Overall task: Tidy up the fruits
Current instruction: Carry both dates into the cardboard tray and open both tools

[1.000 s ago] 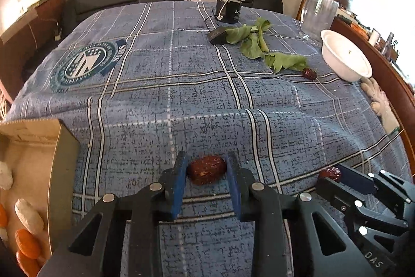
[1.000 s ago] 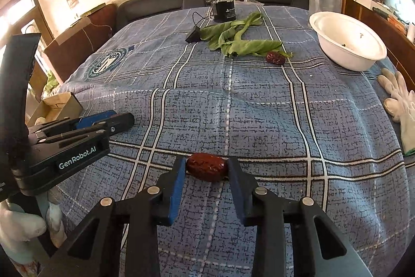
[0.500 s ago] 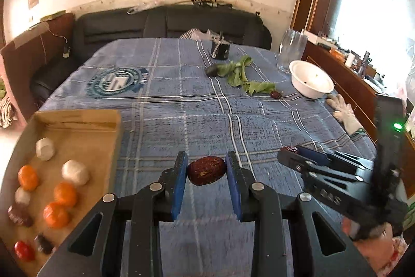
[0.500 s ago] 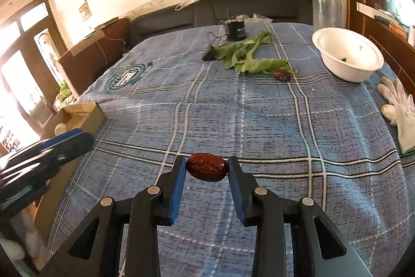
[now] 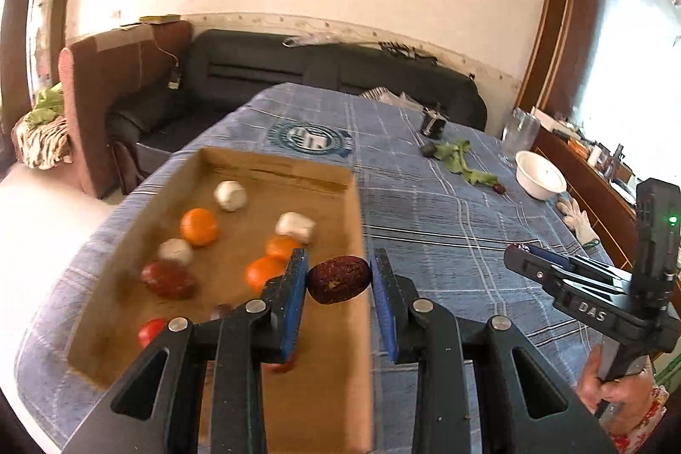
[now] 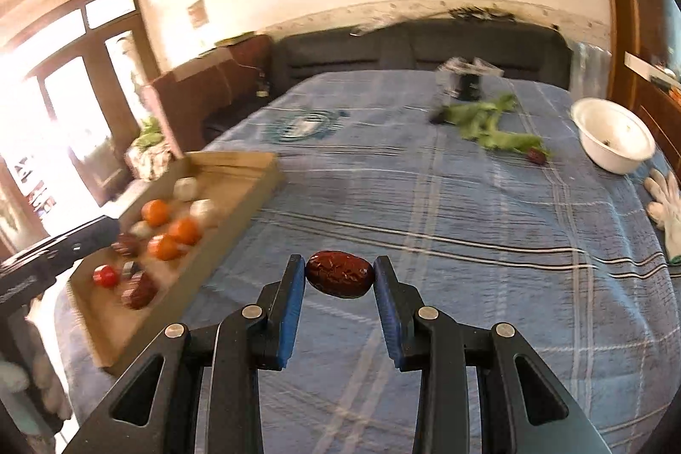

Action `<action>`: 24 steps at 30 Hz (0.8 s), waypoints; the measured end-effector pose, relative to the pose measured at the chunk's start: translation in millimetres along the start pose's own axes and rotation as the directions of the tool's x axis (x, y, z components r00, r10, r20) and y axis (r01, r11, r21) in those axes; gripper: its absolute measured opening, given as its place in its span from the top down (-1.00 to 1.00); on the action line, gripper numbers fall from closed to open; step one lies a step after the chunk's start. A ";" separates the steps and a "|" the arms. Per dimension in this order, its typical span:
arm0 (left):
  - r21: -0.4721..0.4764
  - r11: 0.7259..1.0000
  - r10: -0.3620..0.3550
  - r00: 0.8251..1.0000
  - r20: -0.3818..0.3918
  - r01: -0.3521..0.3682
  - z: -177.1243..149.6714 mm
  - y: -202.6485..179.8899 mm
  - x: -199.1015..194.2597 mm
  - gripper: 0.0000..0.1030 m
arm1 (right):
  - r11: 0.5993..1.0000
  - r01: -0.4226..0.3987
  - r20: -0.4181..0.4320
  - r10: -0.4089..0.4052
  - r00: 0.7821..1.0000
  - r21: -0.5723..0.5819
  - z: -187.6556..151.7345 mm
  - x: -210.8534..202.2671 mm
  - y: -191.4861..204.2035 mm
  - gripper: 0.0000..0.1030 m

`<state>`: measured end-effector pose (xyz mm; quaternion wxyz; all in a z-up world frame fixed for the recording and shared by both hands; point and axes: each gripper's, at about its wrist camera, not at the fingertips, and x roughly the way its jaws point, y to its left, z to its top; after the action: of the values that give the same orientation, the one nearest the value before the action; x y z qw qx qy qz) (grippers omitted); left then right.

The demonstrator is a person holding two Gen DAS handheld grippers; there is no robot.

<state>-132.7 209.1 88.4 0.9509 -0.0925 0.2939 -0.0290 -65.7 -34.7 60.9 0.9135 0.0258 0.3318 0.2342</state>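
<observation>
My left gripper (image 5: 339,279) is shut on a dark red date (image 5: 338,278) and hangs over the right wall of a shallow cardboard box (image 5: 255,173). The box holds several oranges (image 5: 199,226), white lumps (image 5: 230,195), dark dates (image 5: 168,277) and a red fruit (image 5: 151,330). My right gripper (image 6: 339,275) is shut on a second date (image 6: 339,274) above the blue checked cloth (image 6: 468,207), right of the box (image 6: 238,173). The right gripper (image 5: 517,250) also shows at the right of the left wrist view. One more date (image 6: 535,155) lies by the green leaves (image 6: 489,124).
A white bowl (image 6: 613,141) and a white glove (image 6: 668,203) lie at the table's right side. A dark small device (image 6: 466,79) stands at the far end before a dark sofa (image 5: 332,79). A person's hand (image 5: 613,390) holds the right gripper's handle.
Both grippers have swung left and risen, each keeping its date. The left one has come from above the cloth to above the box's right wall; the box has come into fuller view.
</observation>
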 end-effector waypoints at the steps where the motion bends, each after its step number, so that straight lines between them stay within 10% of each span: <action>1: -0.002 1.000 0.007 1.000 0.005 -0.007 -1.0 3.9 -2.2 0.44 | 1.000 -0.012 0.000 0.012 1.000 -0.006 0.3 -0.6 6.2 0.29; 14: -0.118 0.982 0.139 0.987 -0.086 -0.149 -23.8 77.4 -3.9 0.43 | 0.974 -0.183 -0.098 0.171 0.980 -0.130 -1.5 30.7 115.2 0.29; 24: -0.137 0.966 0.194 0.967 -0.163 -0.217 -38.0 98.3 12.4 0.43 | 0.972 -0.146 -0.198 0.109 0.974 -0.184 0.1 83.3 151.7 0.29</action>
<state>-143.9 298.2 31.8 0.9142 -0.1323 0.3733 0.0861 -72.1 137.2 42.1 0.8593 -0.0656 0.3889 0.3256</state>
